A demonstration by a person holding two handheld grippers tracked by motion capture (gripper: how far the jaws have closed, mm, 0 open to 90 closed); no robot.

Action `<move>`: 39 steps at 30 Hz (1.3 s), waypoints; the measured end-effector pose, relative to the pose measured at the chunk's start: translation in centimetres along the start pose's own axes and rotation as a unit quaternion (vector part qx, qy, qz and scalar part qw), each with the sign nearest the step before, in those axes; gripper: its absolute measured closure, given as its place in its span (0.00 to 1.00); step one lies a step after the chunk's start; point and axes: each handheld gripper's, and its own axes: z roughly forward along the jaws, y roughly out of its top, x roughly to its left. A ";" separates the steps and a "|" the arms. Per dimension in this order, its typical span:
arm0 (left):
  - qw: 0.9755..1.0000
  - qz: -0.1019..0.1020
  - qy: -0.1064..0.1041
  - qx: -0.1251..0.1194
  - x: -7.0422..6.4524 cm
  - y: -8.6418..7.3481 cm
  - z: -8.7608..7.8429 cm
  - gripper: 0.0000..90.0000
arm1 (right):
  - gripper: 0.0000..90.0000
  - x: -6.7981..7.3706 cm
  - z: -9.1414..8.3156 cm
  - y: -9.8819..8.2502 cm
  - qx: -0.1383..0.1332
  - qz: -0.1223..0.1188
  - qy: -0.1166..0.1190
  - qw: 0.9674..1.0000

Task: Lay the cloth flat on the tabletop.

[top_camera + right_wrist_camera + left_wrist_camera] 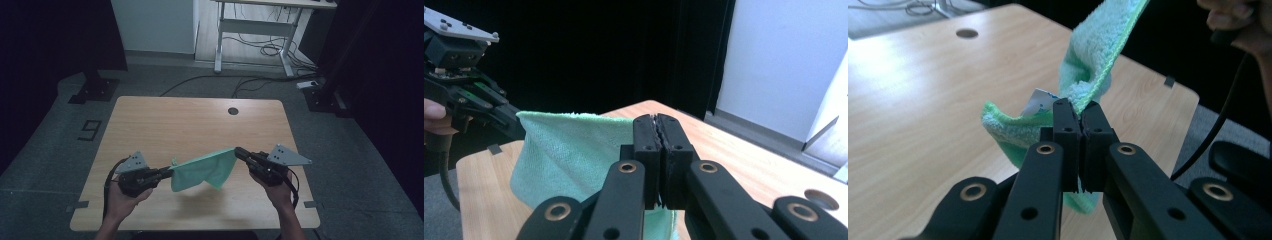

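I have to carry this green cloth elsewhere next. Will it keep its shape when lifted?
Probably not: the green cloth sags between the left gripper and right gripper, so it looks floppy. Its fluffy pile suggests it is light and unlikely to slip.

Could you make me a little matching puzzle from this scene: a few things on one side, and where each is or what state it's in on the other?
Things:
1. green cloth
2. left tongs
3. round hole
4. white label

States:
A. in the tabletop's far edge
B. sewn on the cloth beside the pinched corner
C. hanging in the air between both tongs
D. shut on one corner of the cloth

Pairs: 1-C, 2-D, 3-A, 4-B
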 end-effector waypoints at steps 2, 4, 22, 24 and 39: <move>1.000 0.001 0.006 0.006 0.0 -0.5 0.5 0.95 | 0.98 -0.1 0.0 -0.5 0.005 0.006 -0.002 1.000; 1.000 -0.003 0.007 0.011 0.2 -1.0 1.0 0.95 | 0.98 -0.5 0.1 -1.2 0.011 0.015 -0.004 1.000; 0.999 0.012 0.012 0.042 1.1 -3.0 2.4 0.92 | 0.98 -1.3 1.3 -3.8 0.044 0.040 -0.005 0.998; 0.999 0.009 0.007 0.051 1.2 -3.3 2.8 0.93 | 0.98 -1.5 1.5 -3.9 0.047 0.042 -0.005 0.998; 0.994 -0.021 0.024 0.104 2.5 -6.2 7.2 0.61 | 0.98 -1.9 2.1 -4.9 0.059 0.052 -0.003 0.997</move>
